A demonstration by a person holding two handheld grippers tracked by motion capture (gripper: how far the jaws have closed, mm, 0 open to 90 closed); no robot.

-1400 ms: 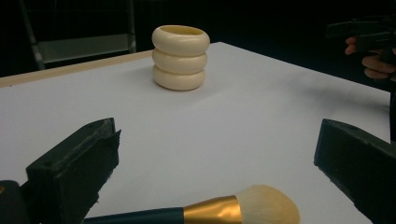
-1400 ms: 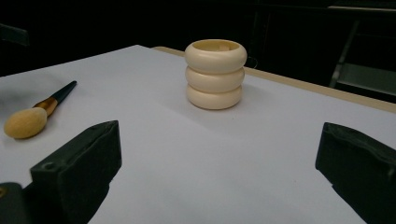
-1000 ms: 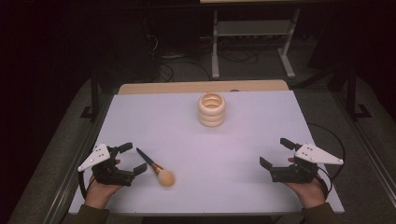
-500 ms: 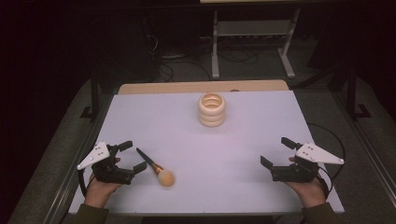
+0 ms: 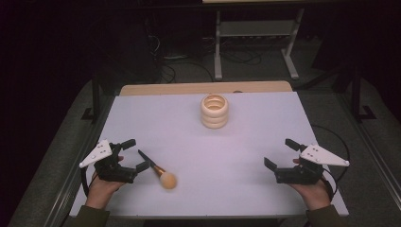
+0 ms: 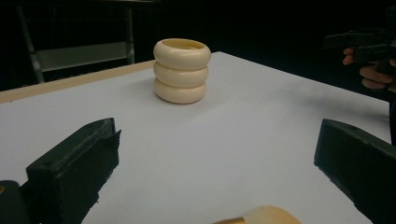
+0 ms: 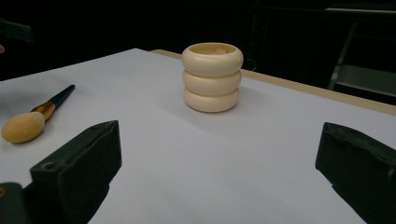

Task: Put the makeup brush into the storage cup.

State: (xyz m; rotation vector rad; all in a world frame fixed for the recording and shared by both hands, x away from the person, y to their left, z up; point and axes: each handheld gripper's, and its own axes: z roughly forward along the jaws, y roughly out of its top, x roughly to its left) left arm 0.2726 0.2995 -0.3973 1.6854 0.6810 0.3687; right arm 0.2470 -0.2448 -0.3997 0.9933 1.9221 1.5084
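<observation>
A white bench [image 5: 246,156] holds a cream pot [image 5: 214,111] that looks like three rings in a stack. It stands upright near the far edge, in the middle. A brush [image 5: 158,170] with a dark handle and a soft tan tip lies near the left gripper [image 5: 133,154], just beside its fingers. The left fingers are apart and hold nothing. The right gripper [image 5: 277,154] sits at the near right side, well apart from the pot. Its fingers are apart and empty too.

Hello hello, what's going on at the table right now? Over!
Left tongs open, brush handle by the tips. Right tongs open, holding nothing. Cream ring holder upright mid-table. Nothing blocking between them.
</observation>
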